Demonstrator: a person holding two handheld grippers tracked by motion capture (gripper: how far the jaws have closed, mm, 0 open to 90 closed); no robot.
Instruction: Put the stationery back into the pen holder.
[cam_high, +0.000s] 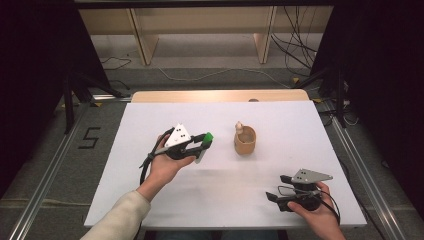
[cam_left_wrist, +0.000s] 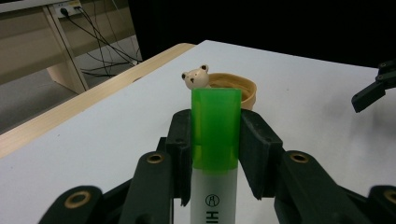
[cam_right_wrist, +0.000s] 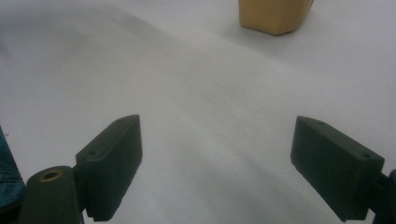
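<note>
Left claw (cam_left_wrist: 215, 154) is clamped on the green-capped highlighter (cam_left_wrist: 215, 135), near the bear cup (cam_high: 245, 140); right claw (cam_right_wrist: 231, 168) is spread wide, low over the worktop (cam_high: 150, 200).

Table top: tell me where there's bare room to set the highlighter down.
Bare: the table left and far of the left gripper, and the near strip between both grippers. Tightest: between the highlighter and the bear cup.

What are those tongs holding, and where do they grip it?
The left tongs clamp a highlighter at its green cap; the right tongs hold nothing.
</note>
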